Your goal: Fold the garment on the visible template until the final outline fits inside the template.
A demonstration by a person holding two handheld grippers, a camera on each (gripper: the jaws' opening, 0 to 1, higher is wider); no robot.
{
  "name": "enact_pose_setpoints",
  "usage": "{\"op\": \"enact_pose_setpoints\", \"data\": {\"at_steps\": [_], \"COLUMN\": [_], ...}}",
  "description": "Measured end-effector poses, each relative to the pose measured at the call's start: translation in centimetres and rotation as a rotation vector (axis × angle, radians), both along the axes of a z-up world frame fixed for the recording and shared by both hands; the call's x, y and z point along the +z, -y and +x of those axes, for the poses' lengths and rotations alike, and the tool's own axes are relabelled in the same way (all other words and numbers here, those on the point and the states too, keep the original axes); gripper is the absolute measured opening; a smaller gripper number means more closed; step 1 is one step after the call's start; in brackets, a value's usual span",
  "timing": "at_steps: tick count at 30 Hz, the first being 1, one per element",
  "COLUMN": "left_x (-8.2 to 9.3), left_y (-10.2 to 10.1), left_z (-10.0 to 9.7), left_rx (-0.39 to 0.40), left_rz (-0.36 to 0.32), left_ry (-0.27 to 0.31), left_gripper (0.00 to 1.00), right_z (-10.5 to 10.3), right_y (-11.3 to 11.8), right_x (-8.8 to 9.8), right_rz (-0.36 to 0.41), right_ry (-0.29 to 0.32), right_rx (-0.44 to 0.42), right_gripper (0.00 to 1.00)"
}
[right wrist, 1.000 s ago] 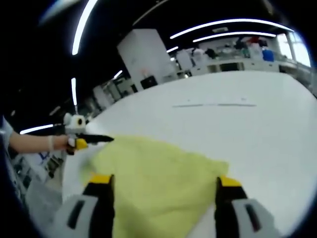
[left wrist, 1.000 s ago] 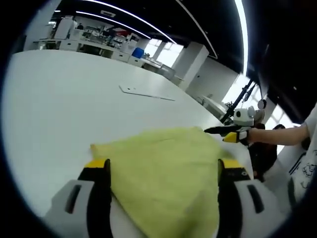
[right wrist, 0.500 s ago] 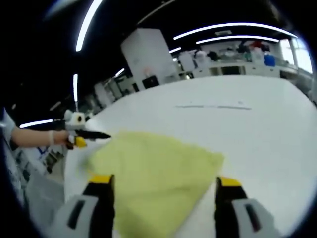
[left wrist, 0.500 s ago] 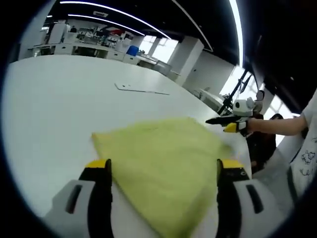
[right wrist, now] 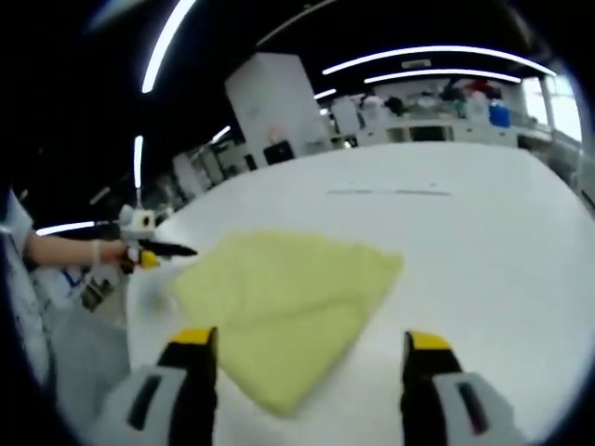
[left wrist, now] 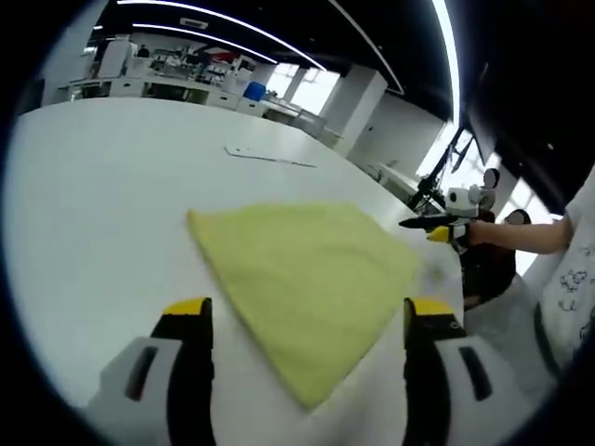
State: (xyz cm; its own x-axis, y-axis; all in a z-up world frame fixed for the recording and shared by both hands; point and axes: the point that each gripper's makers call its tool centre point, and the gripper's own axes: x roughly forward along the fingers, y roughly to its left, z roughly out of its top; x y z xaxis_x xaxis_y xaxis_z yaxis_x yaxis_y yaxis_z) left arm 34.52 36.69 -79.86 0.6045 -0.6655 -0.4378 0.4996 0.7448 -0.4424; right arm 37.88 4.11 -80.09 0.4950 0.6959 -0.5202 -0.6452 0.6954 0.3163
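Garment plain pale yellow-green; table white; left gripper and right gripper grey, black jaws, yellow tips

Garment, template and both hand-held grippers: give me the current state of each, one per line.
Garment: folded, lying flat on the table, ungripped.
Template: flat on the table beyond the garment, nothing on it.
Left hand-held gripper: open, empty, above the garment's near corner.
Right hand-held gripper: open, empty.

The folded yellow garment on the white table is viewed closely from opposite sides, lying centre-frame and shared by both low, forward-facing gripper views.
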Motion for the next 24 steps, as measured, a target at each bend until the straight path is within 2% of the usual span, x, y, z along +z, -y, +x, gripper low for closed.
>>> {"op": "enact_pose_setpoints", "data": {"at_steps": [9,14,17,24], "left_x": [0.0,-0.1,-0.5,-0.5], "left_y": [-0.6,-0.9,-1.4,-0.8], "left_z": [-2.5,-3.9,-4.4,-5.2], "left_rx": [0.022,0.013,0.011,0.025], "left_rz": [0.026,0.018,0.027,0.017], "left_ry": [-0.003,-0.013,-0.015,-0.023], "left_gripper": [0.76,0.66,0.66,0.61], "right_z": [-1.9,-3.1,-3.4,-4.3], "right_y": [1.5,2.4,2.8,3.0], "right_x": [0.2,0.0,-0.2,-0.7], "right_rz": [-0.007,-0.018,-0.020,-0.019], "right_ry": [0.008,0.005,0.002,-0.018], "right_rx": [-0.014,-0.015,-0.018,-0.027], "right_gripper": [0.79,0.75,0.72,0.65]}}
